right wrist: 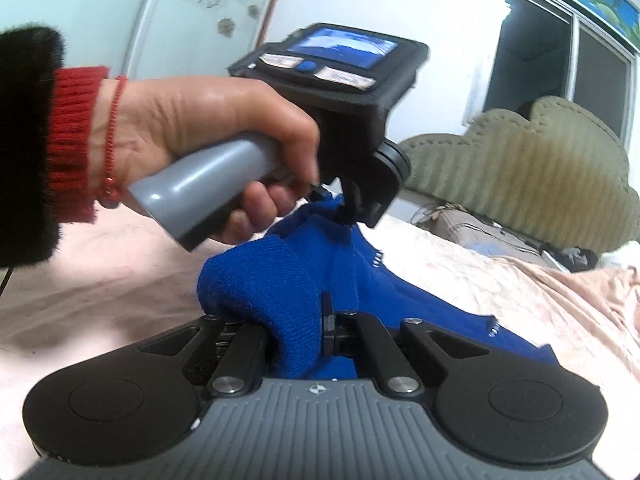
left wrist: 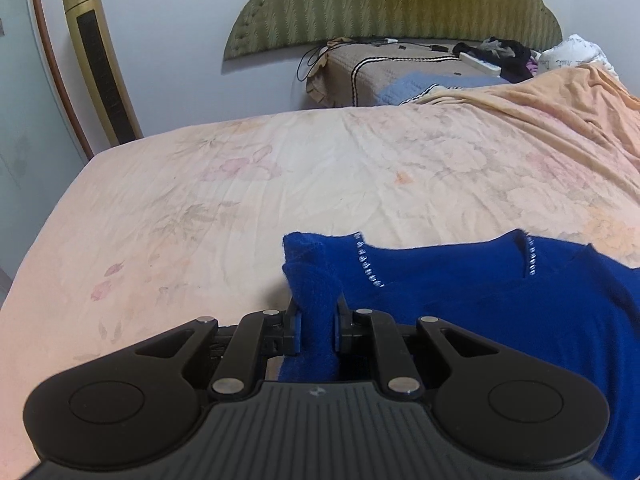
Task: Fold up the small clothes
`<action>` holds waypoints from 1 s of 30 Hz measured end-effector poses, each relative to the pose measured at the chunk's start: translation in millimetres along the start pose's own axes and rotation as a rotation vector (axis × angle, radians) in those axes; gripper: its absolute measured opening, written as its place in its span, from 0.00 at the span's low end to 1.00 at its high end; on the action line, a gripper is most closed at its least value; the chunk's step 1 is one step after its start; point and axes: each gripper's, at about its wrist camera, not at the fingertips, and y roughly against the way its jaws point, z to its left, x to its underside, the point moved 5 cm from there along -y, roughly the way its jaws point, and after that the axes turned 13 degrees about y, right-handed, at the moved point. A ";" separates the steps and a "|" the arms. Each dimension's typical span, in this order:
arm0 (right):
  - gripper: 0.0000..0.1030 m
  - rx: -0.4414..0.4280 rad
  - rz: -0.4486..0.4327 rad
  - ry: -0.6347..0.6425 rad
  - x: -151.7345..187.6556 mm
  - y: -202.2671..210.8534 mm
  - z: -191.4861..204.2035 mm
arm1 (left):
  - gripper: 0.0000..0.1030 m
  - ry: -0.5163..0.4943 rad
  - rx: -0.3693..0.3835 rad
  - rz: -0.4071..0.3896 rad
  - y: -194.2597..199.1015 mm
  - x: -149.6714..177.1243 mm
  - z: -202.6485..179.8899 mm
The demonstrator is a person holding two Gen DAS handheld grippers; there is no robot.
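Note:
A royal-blue knit sweater (left wrist: pixel 460 300) with a beaded neckline lies on the bed sheet (left wrist: pixel 240 200), spreading to the right. My left gripper (left wrist: pixel 316 320) is shut on a bunched fold of the sweater near its left shoulder. In the right wrist view my right gripper (right wrist: pixel 300 320) is shut on another thick fold of the same sweater (right wrist: pixel 280 280). The left gripper (right wrist: pixel 340 208), held by a hand in a red cuff, shows just ahead, pinching the sweater's edge. Both held parts are lifted a little off the sheet.
The bed has a pale pink floral sheet and a peach blanket (left wrist: pixel 560 108) at the right. A green padded headboard (left wrist: pixel 392 0), pillows and dark clothes (left wrist: pixel 504 56) lie at the far end. A gold tower fan (left wrist: pixel 100 64) stands left of the bed.

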 end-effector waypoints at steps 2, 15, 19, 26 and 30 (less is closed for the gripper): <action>0.04 0.009 0.001 -0.014 3.5 3.5 -4.3 | 0.13 -0.003 -0.003 -0.006 3.0 -0.6 -5.9; 0.04 0.070 -0.009 -0.069 28.7 27.0 -27.8 | 0.13 -0.059 0.011 -0.029 18.1 -1.5 -53.0; 0.04 0.090 -0.009 -0.084 35.0 32.7 -37.8 | 0.13 -0.080 0.021 -0.033 21.4 -0.7 -70.4; 0.04 0.127 -0.005 -0.116 46.7 44.5 -57.4 | 0.13 -0.125 0.038 -0.049 26.3 1.8 -102.0; 0.04 0.139 0.004 -0.146 57.2 48.5 -67.0 | 0.13 -0.151 0.043 -0.050 25.9 6.5 -121.5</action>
